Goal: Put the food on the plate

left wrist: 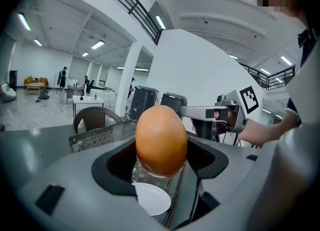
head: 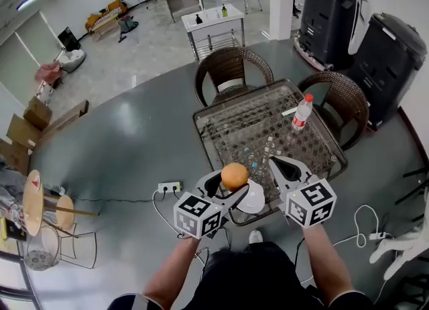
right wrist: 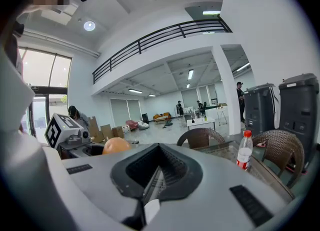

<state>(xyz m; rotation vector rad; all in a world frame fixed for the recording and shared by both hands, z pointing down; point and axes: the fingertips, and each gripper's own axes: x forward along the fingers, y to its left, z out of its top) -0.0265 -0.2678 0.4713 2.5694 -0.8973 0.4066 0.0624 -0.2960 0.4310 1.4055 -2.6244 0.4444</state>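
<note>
In the head view the left gripper (head: pixel 231 181) holds one orange (head: pixel 234 176) in the air at the near edge of the table (head: pixel 322 144). The fruit is just beside the single white plate (head: pixel 255 201) and partly above it. The right gripper (head: pixel 281 166) hangs near the plate's other side with nothing in it. One bottle (head: pixel 302 113) stands upright further back, and two wicker chairs (head: pixel 231 67) are at the far sides. In the left gripper view the jaws are spread wide and pinch the orange (left wrist: pixel 161 140) across its middle, and the plate (left wrist: pixel 152 199) shows below it through the gap. The fruit is clear of the plate and does not rest on it. The wide lens stretches it toward an egg shape, so it may be some other round fruit. In the right gripper view the jaws are pressed almost together and empty, with only a thin slit between them showing the table and a sliver of plate. The orange (right wrist: pixel 116 146) sits off to the left in the other gripper. I judge the fruit to be firm, fairly light and not fragile. Its skin should give some grip, but it is round, so a hold across the widest part suits it. It will likely roll once released, so it is best lowered to the plate's centre before the jaws part.
</note>
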